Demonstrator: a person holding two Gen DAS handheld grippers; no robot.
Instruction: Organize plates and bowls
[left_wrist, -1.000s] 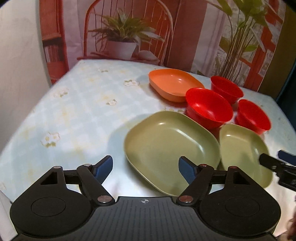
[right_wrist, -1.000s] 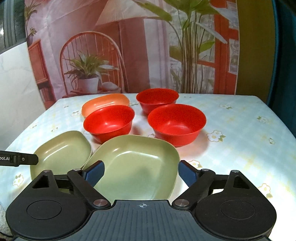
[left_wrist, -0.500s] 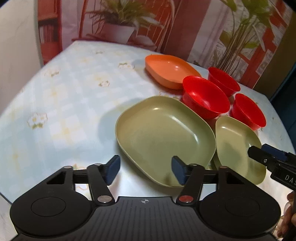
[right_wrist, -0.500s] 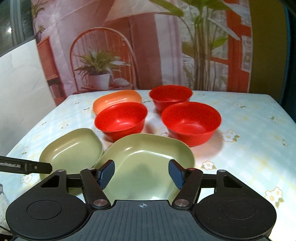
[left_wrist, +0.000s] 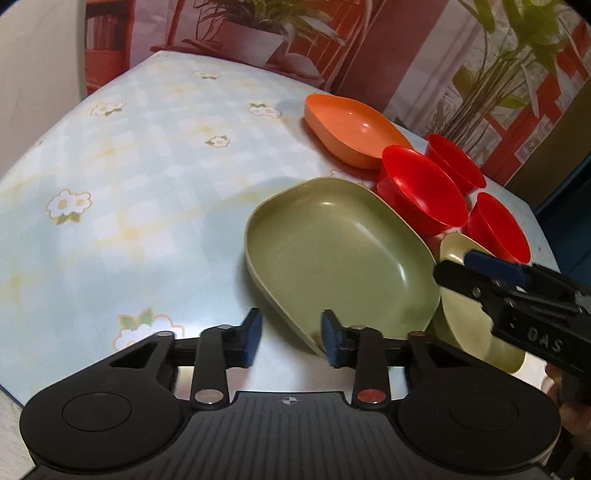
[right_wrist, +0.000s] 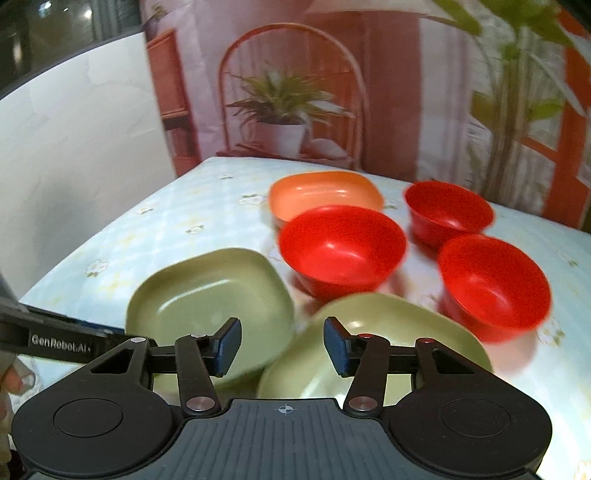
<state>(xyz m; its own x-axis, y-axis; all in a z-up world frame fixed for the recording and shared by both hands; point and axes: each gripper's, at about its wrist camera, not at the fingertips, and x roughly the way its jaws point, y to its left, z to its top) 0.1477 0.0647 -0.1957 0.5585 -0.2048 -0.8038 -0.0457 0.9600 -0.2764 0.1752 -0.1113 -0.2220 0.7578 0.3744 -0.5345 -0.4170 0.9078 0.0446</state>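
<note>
Above the tablecloth (left_wrist: 147, 184), left gripper (left_wrist: 290, 332) and right gripper (right_wrist: 282, 339), jaws just narrowing, grasp nothing.

Both black two-finger claws tilt downward: the left claw (left_wrist: 290, 338) and the right claw (right_wrist: 282, 345), blue pads apart, jaws just closing with nothing gripped between them; a hand (right_wrist: 13, 380) grips the left claw's handle.
</note>
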